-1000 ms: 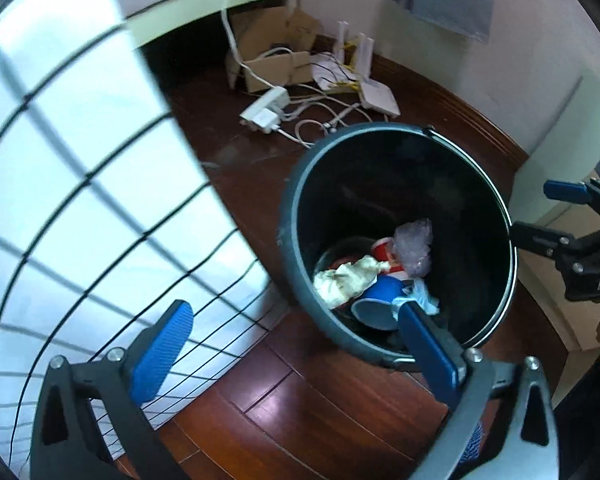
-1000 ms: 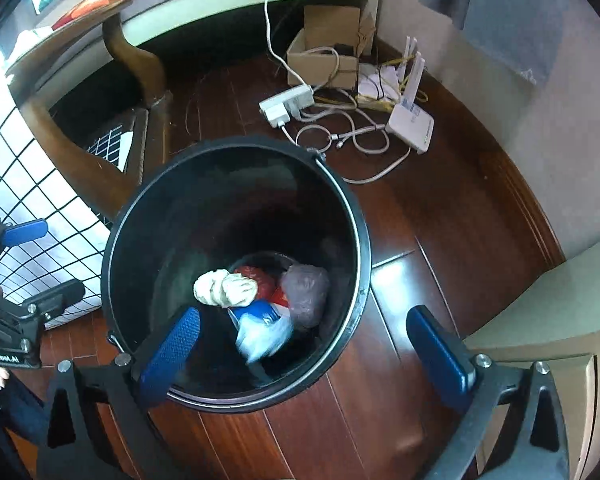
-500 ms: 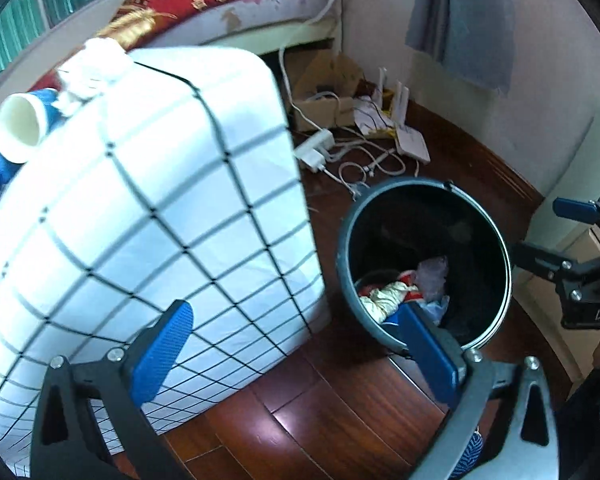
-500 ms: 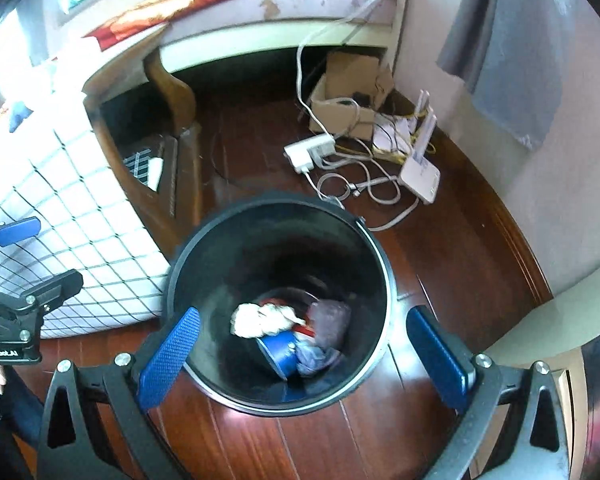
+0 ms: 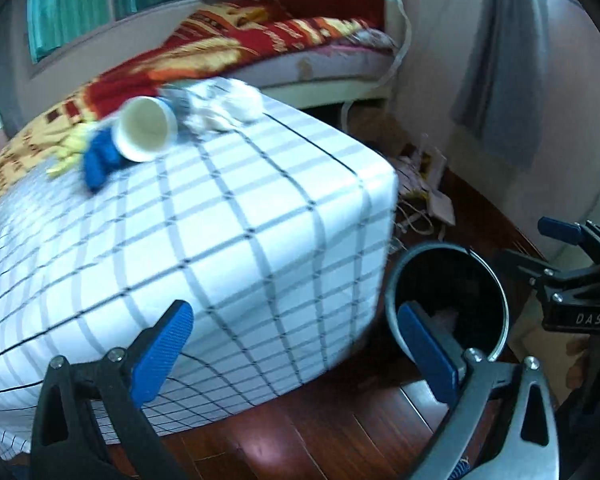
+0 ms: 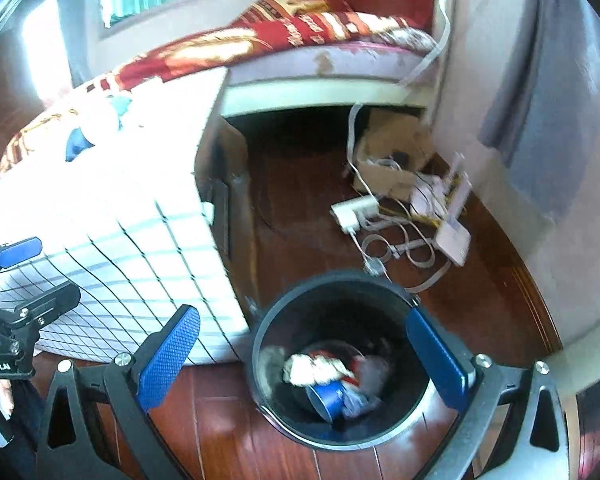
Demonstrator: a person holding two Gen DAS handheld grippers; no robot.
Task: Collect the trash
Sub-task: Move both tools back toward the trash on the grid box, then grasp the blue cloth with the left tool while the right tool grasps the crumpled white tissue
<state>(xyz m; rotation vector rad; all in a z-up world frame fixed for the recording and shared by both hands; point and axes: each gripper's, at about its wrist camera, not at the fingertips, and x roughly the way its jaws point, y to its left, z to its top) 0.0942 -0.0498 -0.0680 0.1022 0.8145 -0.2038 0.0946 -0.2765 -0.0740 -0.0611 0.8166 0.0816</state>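
On table top: cup [image 5: 146, 130], seemingly tissue, beyond left gripper [image 5: 296, 344] | both grippers agape, empty | right gripper [image 6: 304, 354] above bin [image 6: 268, 336]

Daylight reaches me from the window [image 5: 112, 4] at upper left; in the right wrist view the checked cloth [image 6: 112, 184] blows out to flat white glare; in the left wrist view it reads evenly. Motion blur smears both feeds, worst on the paper cup [image 5: 146, 128] and the tissues [image 5: 224, 106] beside it; the trash bin [image 6: 336, 364] interior sits in deep shadow; fisheye bending curves the walls, and black vignette fills my corners.
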